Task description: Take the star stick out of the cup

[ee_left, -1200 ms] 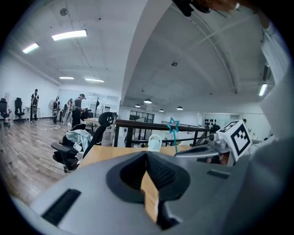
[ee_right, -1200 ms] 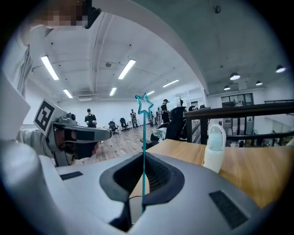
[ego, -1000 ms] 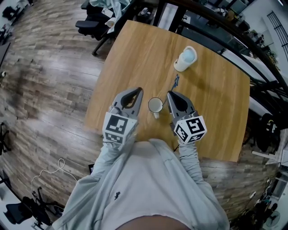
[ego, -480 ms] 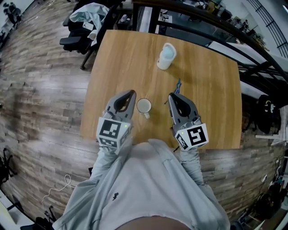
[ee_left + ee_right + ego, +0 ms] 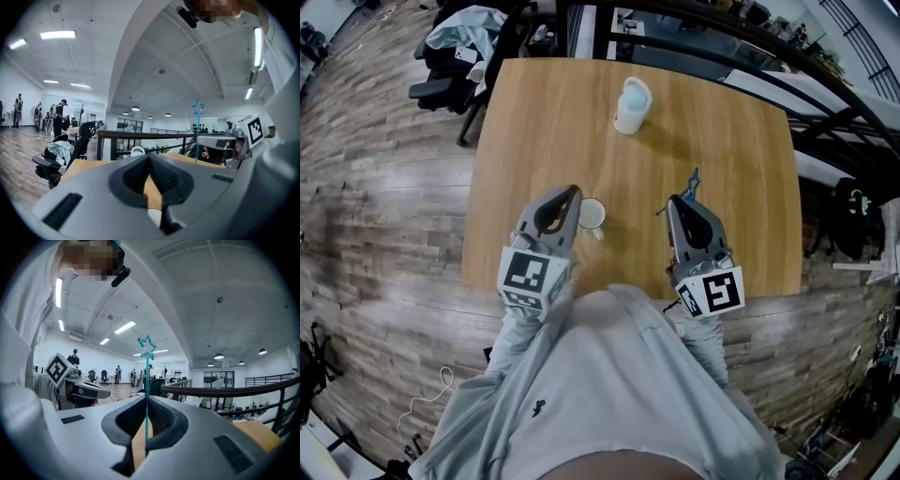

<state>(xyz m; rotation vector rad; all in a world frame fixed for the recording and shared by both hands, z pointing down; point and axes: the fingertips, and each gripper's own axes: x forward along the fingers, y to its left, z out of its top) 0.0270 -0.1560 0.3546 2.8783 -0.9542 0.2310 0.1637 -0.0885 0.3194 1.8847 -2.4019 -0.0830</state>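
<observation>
Step in hand: by my reading the removal itself is done. The thin teal plastic stick with an outline star on its end is clear of the small white mug and is held in the air.
Star stick: it stands upright in the right gripper, star uppermost. In the head view it sits off to the mug's right, apart from it, above the light wooden surface.
Right fingers: the dark ribbed fingers are pressed together on the stick's lower shaft. Most of its length rises free above them.
Left fingers: the left gripper hovers just beside the mug on its left. Its fingers meet at the tips with nothing clamped. A bit of white shows low in the gap behind them, and I cannot tell what it is.
Next move: probably carrying the stick away or laying it on the surface. That calls for a steady pinch, since so slim a shaft could swivel or slide between the pads.
White mug: upright near the front edge of the surface. Its mouth looks empty from above.
Second container: a taller white tumbler with a pale blue top stands well apart on the far side. Whether anything is in it cannot be seen.
</observation>
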